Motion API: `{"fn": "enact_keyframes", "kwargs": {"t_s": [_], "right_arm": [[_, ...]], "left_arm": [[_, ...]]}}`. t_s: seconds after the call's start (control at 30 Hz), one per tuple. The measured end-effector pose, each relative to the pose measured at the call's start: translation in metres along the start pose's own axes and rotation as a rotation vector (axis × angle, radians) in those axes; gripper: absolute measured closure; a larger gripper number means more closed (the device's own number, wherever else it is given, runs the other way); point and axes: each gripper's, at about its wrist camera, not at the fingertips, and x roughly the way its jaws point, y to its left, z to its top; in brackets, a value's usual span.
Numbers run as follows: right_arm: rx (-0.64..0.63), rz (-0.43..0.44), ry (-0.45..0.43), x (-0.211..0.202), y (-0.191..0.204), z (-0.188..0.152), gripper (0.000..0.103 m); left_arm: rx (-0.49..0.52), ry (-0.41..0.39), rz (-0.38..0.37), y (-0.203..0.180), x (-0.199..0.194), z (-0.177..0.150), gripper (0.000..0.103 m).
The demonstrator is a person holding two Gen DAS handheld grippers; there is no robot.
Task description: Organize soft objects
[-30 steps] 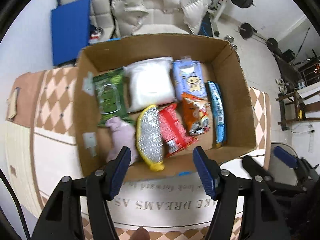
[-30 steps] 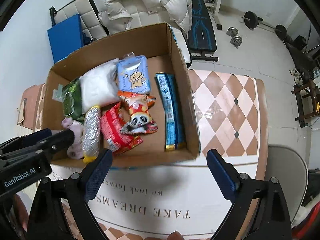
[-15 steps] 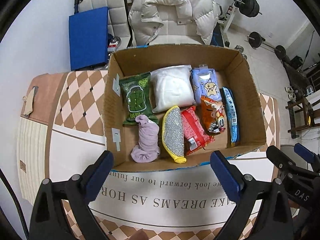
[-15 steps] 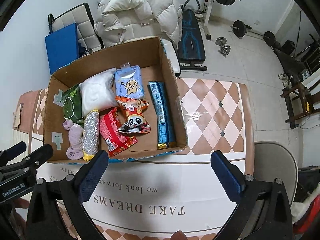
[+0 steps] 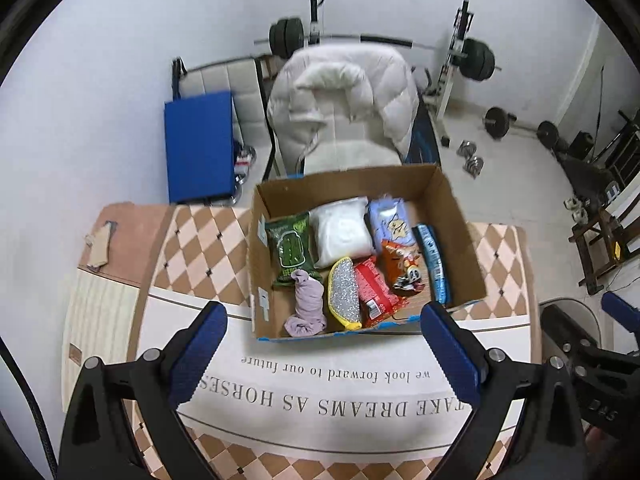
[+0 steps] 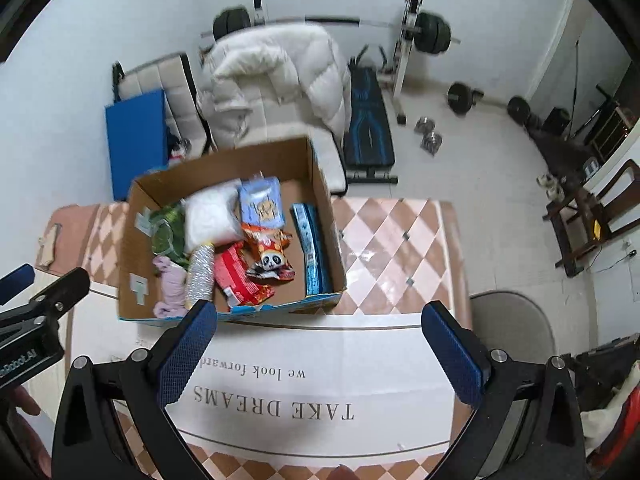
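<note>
An open cardboard box (image 5: 460, 216) (image 6: 320, 184) stands on the table. It holds several soft items: a green packet (image 5: 288, 246), a white bag (image 5: 340, 232), a pale blue pack (image 5: 390, 220), a lilac cloth (image 5: 306, 306), a silver and yellow sponge (image 5: 344, 292), a red packet (image 5: 374, 294), an orange panda packet (image 6: 268, 254) and a blue strip pack (image 5: 432, 262). My left gripper (image 5: 326, 354) is open and empty, above the table in front of the box. My right gripper (image 6: 320, 354) is open and empty, in front of the box's right part.
A white mat with printed words (image 5: 320, 396) covers the checkered table (image 6: 392, 236) in front of the box. A chair with a white down jacket (image 5: 344, 96) stands behind the table. A blue pad (image 5: 200, 144), a weight bench (image 6: 368, 128) and barbells are beyond.
Both grippers have pulled back and up from the box, so it looks smaller and farther. The left gripper's jaws opened wider. The box contents have not moved.
</note>
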Motion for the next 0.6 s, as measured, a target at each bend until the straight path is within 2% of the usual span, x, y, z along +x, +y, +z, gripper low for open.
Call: {"fn": "enact_keyframes", "kwargs": {"t_s": [0.17, 0.27, 0.43, 0.6], "right_arm": [[-0.006, -0.022, -0.112, -0.070, -0.002, -0.017, 0.000], [-0.008, -0.014, -0.135, -0.097, -0.002, -0.030, 0.000], [0.012, 0.023, -0.170, -0.146, -0.006, -0.055, 0.000], [0.017, 0.021, -0.233, -0.194, -0.008, -0.075, 0.000]], "left_arm": [[0.003, -0.072, -0.011, -0.002, -0.052, -0.021, 0.004], [0.022, -0.100, -0.013, -0.004, -0.076, -0.032, 0.004], [0.008, -0.114, -0.058, 0.001, -0.111, -0.045, 0.004], [0.008, -0.153, -0.055, 0.004, -0.139, -0.054, 0.004]]}}
